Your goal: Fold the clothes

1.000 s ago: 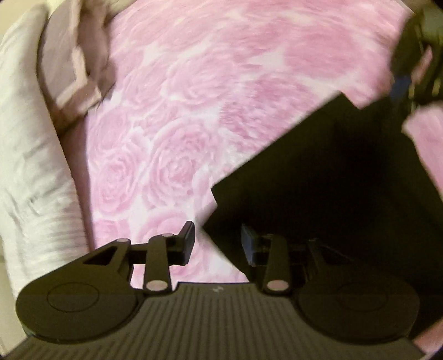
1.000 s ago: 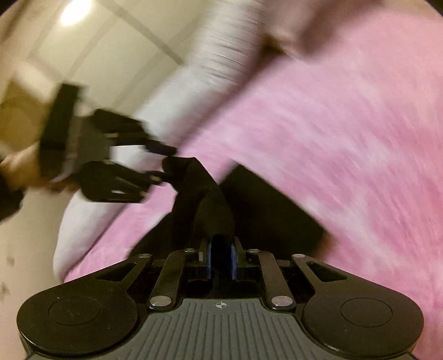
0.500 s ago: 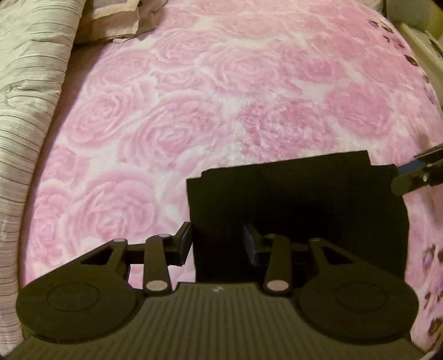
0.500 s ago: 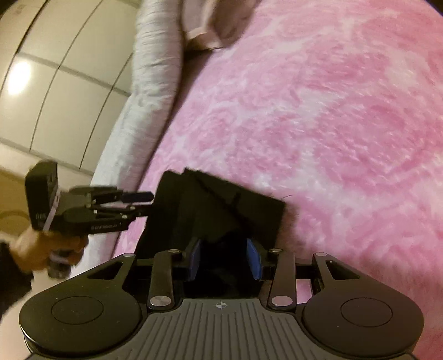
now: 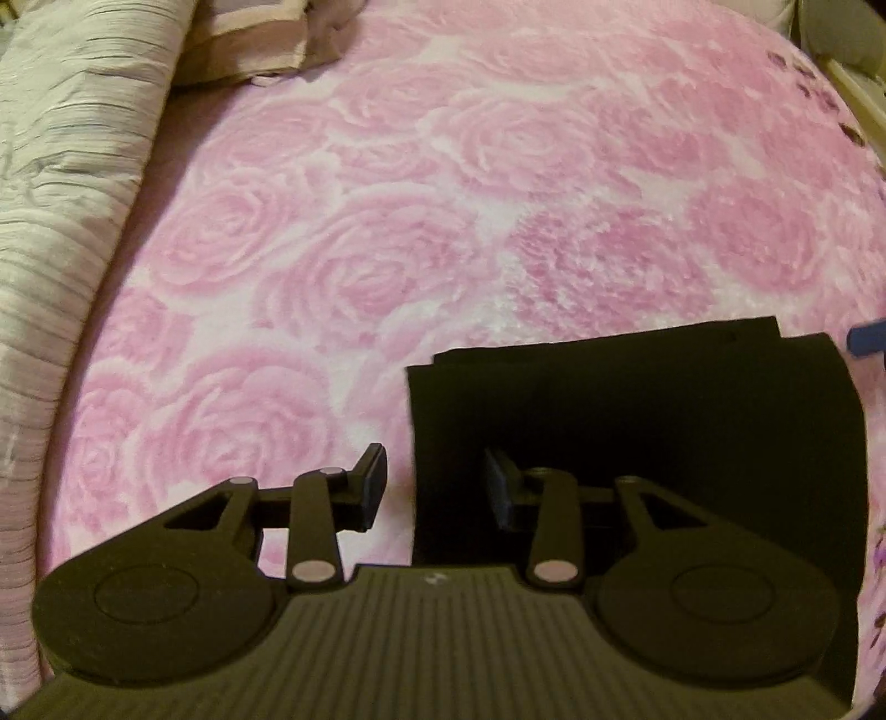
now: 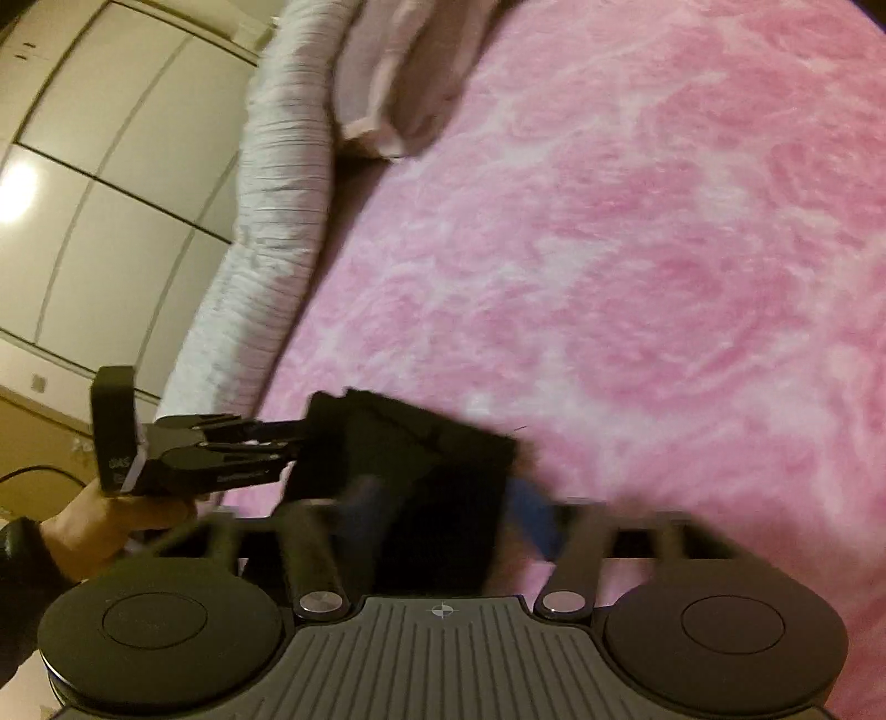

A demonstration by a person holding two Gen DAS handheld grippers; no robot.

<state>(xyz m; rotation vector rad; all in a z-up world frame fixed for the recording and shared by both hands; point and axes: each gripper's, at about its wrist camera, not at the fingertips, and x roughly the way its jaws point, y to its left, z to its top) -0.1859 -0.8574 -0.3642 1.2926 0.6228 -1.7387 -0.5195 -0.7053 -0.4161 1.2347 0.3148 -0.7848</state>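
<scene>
A folded black garment (image 5: 637,432) lies flat on the pink rose blanket (image 5: 443,221). My left gripper (image 5: 434,487) points steeply down at its left edge. One finger is over the blanket and the other over the cloth, with pink showing beside the edge, so nothing is pinched. In the right wrist view the garment (image 6: 410,443) sits just ahead of my right gripper (image 6: 443,515). Its blurred jaws are opening, the cloth lies between the blue pads (image 6: 531,520), and they are off it. The left gripper (image 6: 288,448), held by a hand (image 6: 111,515), meets the cloth's far side.
A rolled pale striped quilt (image 5: 66,194) runs along the blanket's left side, with a beige pillow (image 5: 249,44) at its top. Pale wardrobe doors (image 6: 111,166) stand beyond the bed. The bed's right edge (image 5: 853,88) is close.
The black garment went from hanging lifted between both grippers to lying flat on the blanket. The right jaws, shut on the cloth before, have spread apart. The left gripper has rolled and dropped.
</scene>
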